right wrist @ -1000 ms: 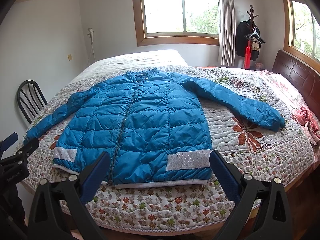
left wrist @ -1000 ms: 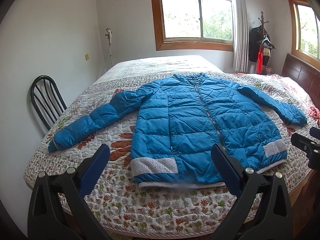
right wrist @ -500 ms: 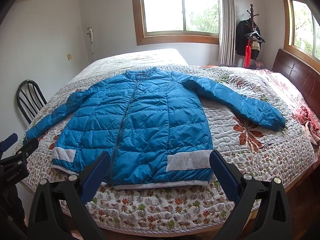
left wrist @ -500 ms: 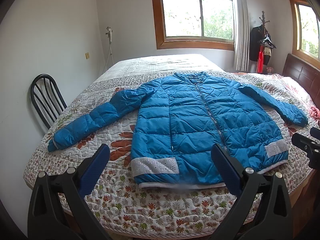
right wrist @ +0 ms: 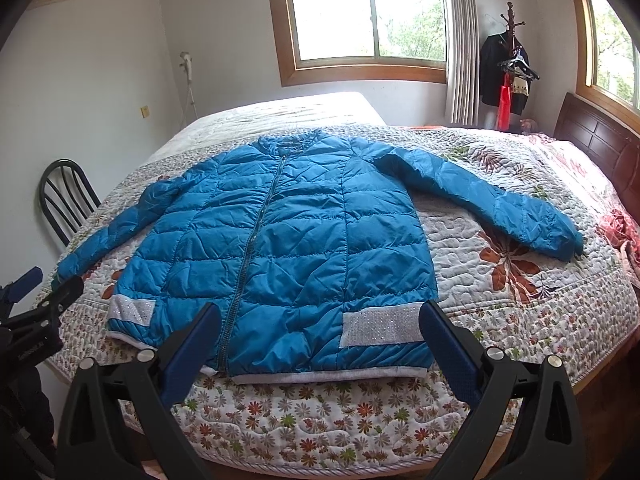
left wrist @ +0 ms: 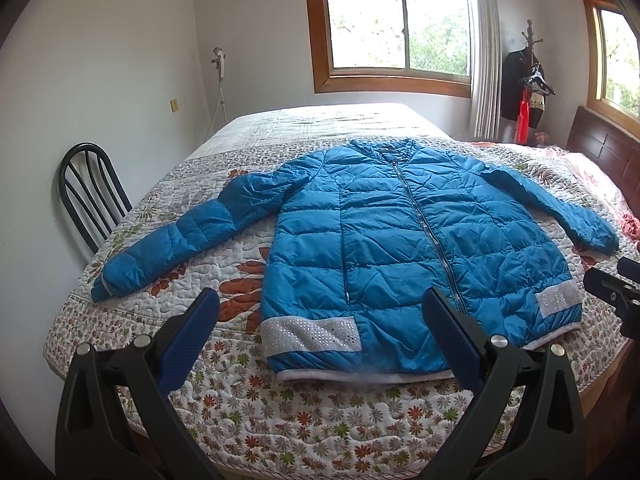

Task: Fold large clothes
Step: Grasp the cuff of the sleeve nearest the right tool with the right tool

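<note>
A blue quilted puffer jacket (left wrist: 400,240) lies flat, zipped, front up on the bed, both sleeves spread out, hem toward me; it also shows in the right wrist view (right wrist: 288,248). Silver sparkly bands sit at the hem corners. My left gripper (left wrist: 320,312) is open and empty, held above the bed's near edge in front of the hem's left part. My right gripper (right wrist: 320,320) is open and empty, in front of the hem's right part. Each gripper shows at the other view's edge.
The bed carries a floral quilt (left wrist: 320,412). A black metal chair (left wrist: 86,192) stands at the bed's left side by the wall. A dark wooden headboard (right wrist: 600,144) is at the right. A coat rack (right wrist: 510,64) stands in the far corner by the window.
Both grippers have drifted slightly toward the bed, so the jacket sits a little larger and lower in view. The jaws stay open and the jacket has not moved.
</note>
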`<state>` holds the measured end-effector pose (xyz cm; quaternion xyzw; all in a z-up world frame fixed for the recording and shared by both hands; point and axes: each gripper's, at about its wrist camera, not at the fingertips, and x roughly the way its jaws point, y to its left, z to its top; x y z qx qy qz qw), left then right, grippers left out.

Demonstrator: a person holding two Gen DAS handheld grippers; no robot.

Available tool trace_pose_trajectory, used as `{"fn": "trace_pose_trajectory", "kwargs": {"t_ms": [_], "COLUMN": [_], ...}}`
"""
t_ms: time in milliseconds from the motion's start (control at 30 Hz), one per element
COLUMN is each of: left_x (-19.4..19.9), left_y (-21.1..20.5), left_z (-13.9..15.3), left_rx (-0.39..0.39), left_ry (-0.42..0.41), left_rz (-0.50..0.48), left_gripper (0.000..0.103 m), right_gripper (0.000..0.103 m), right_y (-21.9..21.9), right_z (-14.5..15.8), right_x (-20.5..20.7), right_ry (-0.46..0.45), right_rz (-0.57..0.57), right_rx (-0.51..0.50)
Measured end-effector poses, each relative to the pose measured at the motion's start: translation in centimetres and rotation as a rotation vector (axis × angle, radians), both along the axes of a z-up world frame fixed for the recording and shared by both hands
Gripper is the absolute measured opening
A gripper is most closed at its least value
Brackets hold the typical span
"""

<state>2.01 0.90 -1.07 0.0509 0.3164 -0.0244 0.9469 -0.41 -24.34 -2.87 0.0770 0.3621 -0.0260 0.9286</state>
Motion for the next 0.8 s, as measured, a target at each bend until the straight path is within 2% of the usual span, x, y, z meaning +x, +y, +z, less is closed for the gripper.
{"fn": "trace_pose_trajectory", "kwargs": {"t_ms": [200, 333, 533, 667, 800], "left_x": [2.0, 3.8, 6.2, 7.7, 9.3], "left_y": [1.5, 3.0, 5.1, 6.8, 8.5], "left_z": [-0.3, -0.4, -1.2, -2.1, -3.9], "left_rx": [-0.013, -0.053, -0.059, -0.063, -0.053], "left_ry": [0.014, 0.037, 0.06, 0.087, 0.135], "left_rz": [0.042, 0.066, 0.129, 0.17, 0.184], "left_gripper": [0.1, 0.1, 0.1, 0.1, 0.1], "right_gripper": [0.099, 0.099, 0.099, 0.099, 0.099], "right_y": [-3.5, -7.5, -14.4, -19.2, -25.8], "right_z": [-1.5, -2.1, -3.5, -5.3, -7.7], "right_x": [2.5, 4.2, 6.9, 8.8, 9.9], "right_ry": [0.068, 0.098, 0.135, 0.175, 0.212], "right_rz": [-0.038, -0.153, -0.269, -0.35, -0.488], "right_rx": [0.068, 0.079, 0.158, 0.191, 0.256]}}
